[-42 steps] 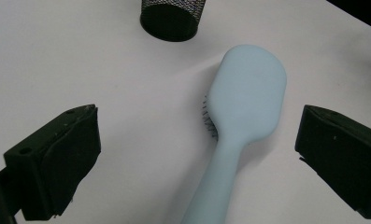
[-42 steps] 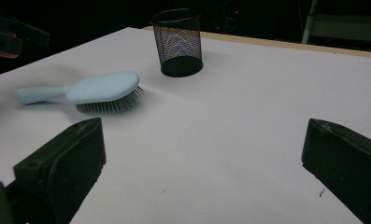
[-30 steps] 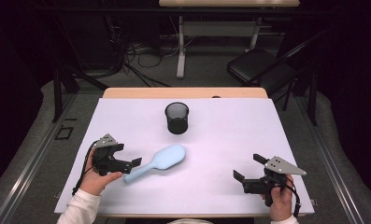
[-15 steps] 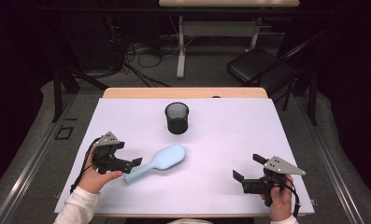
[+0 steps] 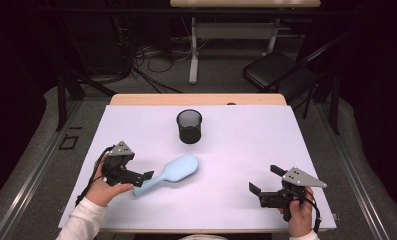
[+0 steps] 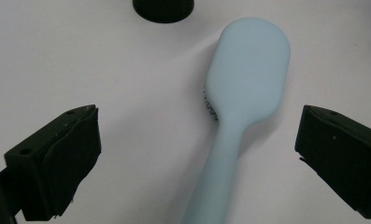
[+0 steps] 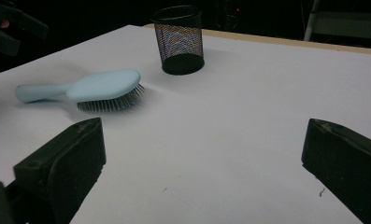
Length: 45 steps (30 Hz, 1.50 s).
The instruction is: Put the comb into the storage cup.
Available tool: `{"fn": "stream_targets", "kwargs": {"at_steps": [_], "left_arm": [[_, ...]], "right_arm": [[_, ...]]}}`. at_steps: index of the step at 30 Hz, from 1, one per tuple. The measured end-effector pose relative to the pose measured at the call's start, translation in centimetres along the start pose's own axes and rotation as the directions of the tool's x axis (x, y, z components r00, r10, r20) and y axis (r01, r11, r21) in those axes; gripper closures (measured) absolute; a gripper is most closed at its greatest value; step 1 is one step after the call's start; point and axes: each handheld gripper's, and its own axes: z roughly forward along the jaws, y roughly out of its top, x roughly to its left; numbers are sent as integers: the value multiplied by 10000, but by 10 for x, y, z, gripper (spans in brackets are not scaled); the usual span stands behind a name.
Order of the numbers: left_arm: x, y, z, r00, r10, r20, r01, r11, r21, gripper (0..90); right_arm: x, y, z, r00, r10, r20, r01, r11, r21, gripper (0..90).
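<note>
Left gripper [image 5: 145, 176] is sitting right over the handle end of the brush [image 5: 168, 173], jaws spread wide with nothing in them. In the left gripper view the handle runs up the middle of the gap, with a jaw well off to each side, so the line-up looks decent. My guess is the step here is grabbing the brush by the handle.

If so, I'd say drop straight down, keep the handle centred, and close on the narrow part well below the head. The brush lies bristles down on the white table [image 5: 236, 150], so the handle probably sits a bit off the surface, and that should give the jaws room to get around it. It looks smooth and rounded, so a squeeze that's off-centre could make it roll or squirt out sideways.

Brush is at about 7 o'clock from the cup [image 5: 189, 126], head pointing toward 2 o'clock, the two well apart.

The cup is a black mesh one standing upright toward the 12 o'clock side of the table. From the high view I can't see anything in it, though the inside is dark, so I wouldn't swear it's empty.

Right gripper [image 5: 264, 180] is parked near the 5 o'clock corner, jaws wide open too, holding nothing.
</note>
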Motion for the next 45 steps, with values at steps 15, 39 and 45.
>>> {"fn": "stream_targets", "kwargs": {"at_steps": [15, 39, 45], "left_arm": [[-2, 17, 8, 9982, 585, 117, -595, 9899, 1287, 6], [-3, 22, 35, 9947, 968, 356, -1031, 9452, 3097, 15], [-1, 22, 39, 9949, 928, 389, -1004, 9395, 3276, 15]], "right_arm": [[0, 0, 0, 10000, 23, -11, -23, 10000, 76, 0], [1, -1, 1, 9999, 21, -110, -19, 9999, 155, 0], [0, -1, 2, 9999, 14, -126, -13, 9999, 127, 0]]}}
